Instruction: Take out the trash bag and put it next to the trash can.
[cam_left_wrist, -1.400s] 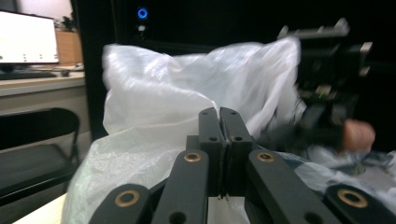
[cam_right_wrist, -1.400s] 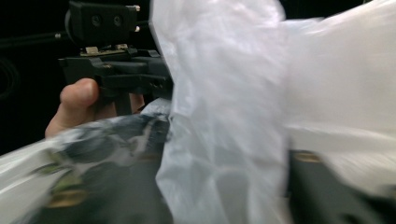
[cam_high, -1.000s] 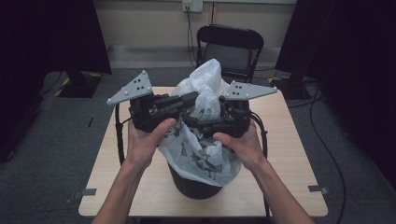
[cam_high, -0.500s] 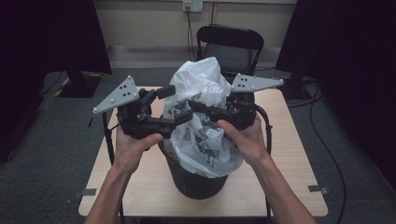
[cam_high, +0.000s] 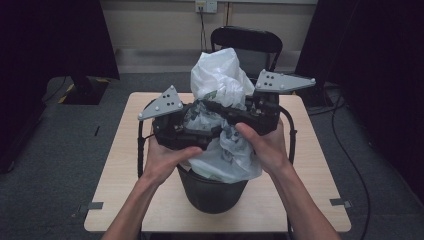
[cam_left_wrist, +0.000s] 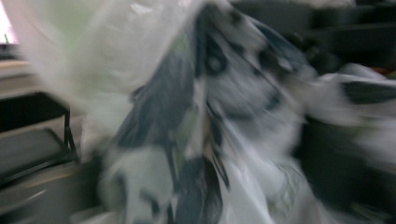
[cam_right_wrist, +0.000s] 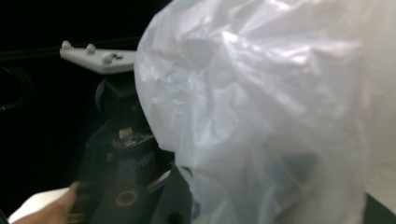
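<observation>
A white plastic bag (cam_high: 220, 80) with dark print hangs half out of a black bin (cam_high: 210, 192) that stands on the table. Both grippers press into the bag from opposite sides above the bin's rim. My left gripper (cam_high: 207, 131) comes from the left and my right gripper (cam_high: 210, 106) from the right, and each seems shut on bunched plastic. The bag's top puffs up above them. In the left gripper view the blurred bag (cam_left_wrist: 187, 116) covers the jaws. In the right gripper view the translucent bag (cam_right_wrist: 261, 116) hides the jaws, with the other gripper's grey plate (cam_right_wrist: 100, 59) behind it.
The light wooden table (cam_high: 125, 200) has bare room on both sides of the bin. A black chair (cam_high: 245, 42) stands behind its far edge. A cable (cam_high: 345, 145) runs over the grey floor at the right.
Both grippers have risen and drawn closer together, and the bag has come up farther out of the bin with them. Its top now stands taller.
</observation>
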